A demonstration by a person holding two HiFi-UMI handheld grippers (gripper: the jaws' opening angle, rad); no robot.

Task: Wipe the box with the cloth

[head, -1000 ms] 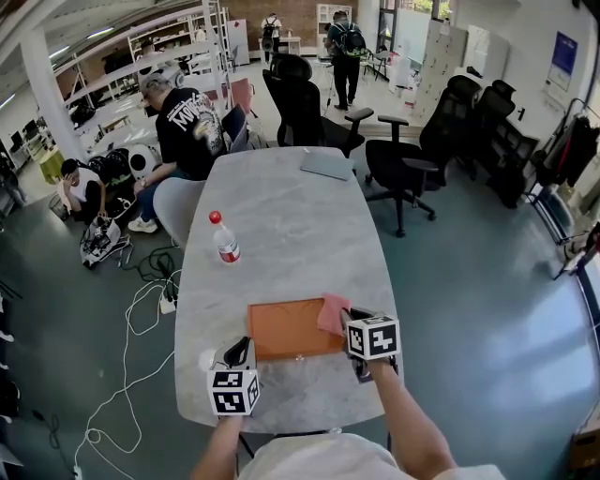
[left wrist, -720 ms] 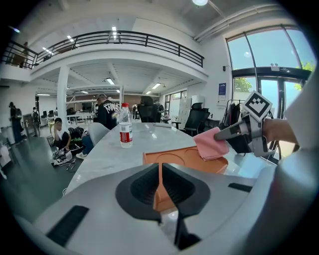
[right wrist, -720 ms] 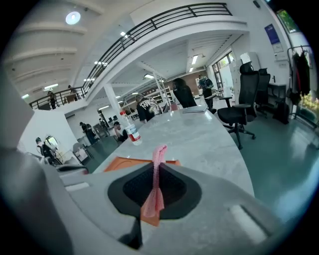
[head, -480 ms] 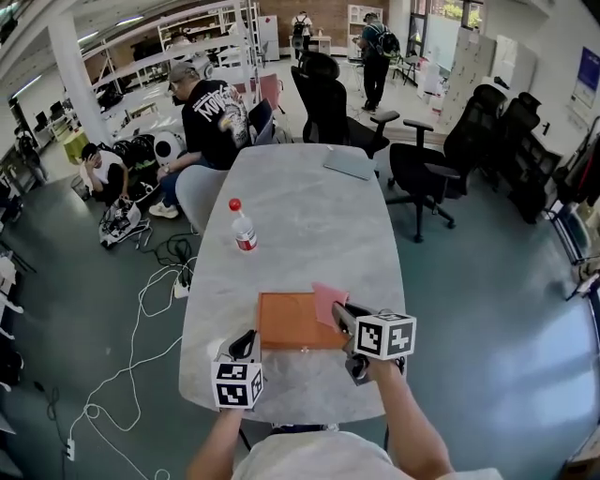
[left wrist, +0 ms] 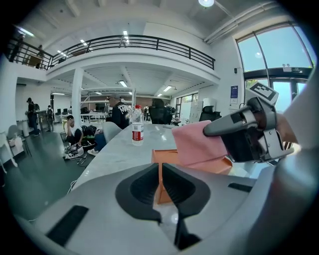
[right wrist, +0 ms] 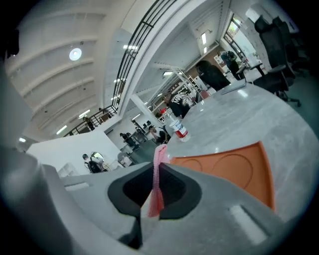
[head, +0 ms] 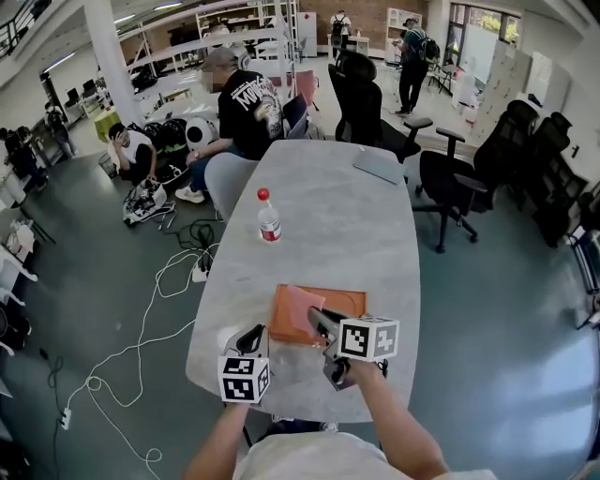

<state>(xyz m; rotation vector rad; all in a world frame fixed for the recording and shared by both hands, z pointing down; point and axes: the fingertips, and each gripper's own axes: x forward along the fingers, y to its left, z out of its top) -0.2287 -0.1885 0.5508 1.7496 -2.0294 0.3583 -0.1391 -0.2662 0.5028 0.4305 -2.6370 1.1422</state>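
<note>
At the table's (head: 328, 216) near edge, the box (head: 349, 302) is being clamped in the left gripper (head: 255, 333) jaws and the cloth (head: 298, 307) in the right gripper (head: 317, 319) jaws; wiping is being judged underway, unfinished.

open-plan office workshop, black swivel chairs (head: 361, 98), shelving racks (head: 239, 23), long marble table (head: 328, 225), mezzanine railing (left wrist: 134, 42) overhead

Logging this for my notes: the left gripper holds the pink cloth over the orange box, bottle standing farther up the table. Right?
No, the right gripper holds the pink cloth, jaws shut on it in the right gripper view. It is over the orange box, bottle farther up the table.
</note>
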